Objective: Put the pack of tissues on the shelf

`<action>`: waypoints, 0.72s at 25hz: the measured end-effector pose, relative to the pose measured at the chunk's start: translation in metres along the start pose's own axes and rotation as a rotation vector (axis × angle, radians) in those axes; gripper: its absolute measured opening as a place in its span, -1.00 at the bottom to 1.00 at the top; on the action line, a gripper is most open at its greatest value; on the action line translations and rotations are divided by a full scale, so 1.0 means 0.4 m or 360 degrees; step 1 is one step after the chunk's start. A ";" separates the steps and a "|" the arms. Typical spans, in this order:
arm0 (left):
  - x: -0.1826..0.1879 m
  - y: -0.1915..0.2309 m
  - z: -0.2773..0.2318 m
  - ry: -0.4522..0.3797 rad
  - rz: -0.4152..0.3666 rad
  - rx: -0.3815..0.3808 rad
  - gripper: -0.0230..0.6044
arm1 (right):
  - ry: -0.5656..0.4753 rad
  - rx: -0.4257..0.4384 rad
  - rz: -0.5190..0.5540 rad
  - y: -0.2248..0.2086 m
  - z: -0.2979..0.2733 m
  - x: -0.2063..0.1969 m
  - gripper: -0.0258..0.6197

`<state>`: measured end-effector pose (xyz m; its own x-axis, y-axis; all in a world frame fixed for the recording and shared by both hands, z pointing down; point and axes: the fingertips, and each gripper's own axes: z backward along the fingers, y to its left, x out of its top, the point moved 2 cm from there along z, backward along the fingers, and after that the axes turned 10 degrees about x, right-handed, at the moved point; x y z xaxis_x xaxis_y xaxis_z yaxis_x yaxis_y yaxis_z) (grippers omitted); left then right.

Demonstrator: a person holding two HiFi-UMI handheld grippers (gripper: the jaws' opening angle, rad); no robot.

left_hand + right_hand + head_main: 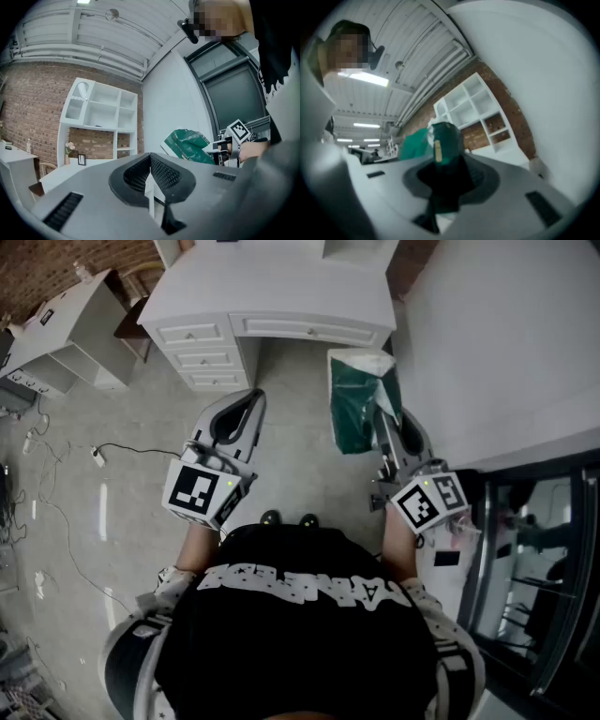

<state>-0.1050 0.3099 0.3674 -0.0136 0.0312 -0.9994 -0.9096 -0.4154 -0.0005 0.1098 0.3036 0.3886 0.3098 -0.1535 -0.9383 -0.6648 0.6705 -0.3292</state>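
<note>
My right gripper [384, 423] is shut on a green pack of tissues [361, 399], which sticks out ahead of its jaws above the floor; the same pack [440, 140] fills the middle of the right gripper view. From the left gripper view the pack [187, 146] shows at the right, beside the right gripper's marker cube. My left gripper [246, 409] is shut with nothing between its jaws, which meet [150, 171] in its own view. A white shelf unit [101, 110] with open compartments stands on a white desk [281, 292] against the brick wall ahead.
The desk has drawers [192, 357] at its left side. A white wall [497, 343] runs along the right, with a dark glass door [534, 587] nearer me. Cables [56, 465] lie on the grey floor at the left, beside low white furniture [66, 329].
</note>
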 end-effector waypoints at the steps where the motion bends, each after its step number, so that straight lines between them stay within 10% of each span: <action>1: 0.001 -0.001 -0.002 -0.0008 -0.0004 -0.0002 -0.81 | 0.0001 -0.0001 0.0000 -0.001 0.000 0.000 -0.61; 18: -0.001 -0.029 -0.015 -0.0004 0.0017 0.0006 -0.81 | -0.0020 0.0015 -0.0047 -0.016 0.029 0.002 -0.61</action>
<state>-0.0917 0.3091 0.3674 -0.0243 0.0287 -0.9993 -0.9109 -0.4124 0.0103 0.1220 0.3076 0.3914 0.3374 -0.1643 -0.9269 -0.6491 0.6725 -0.3555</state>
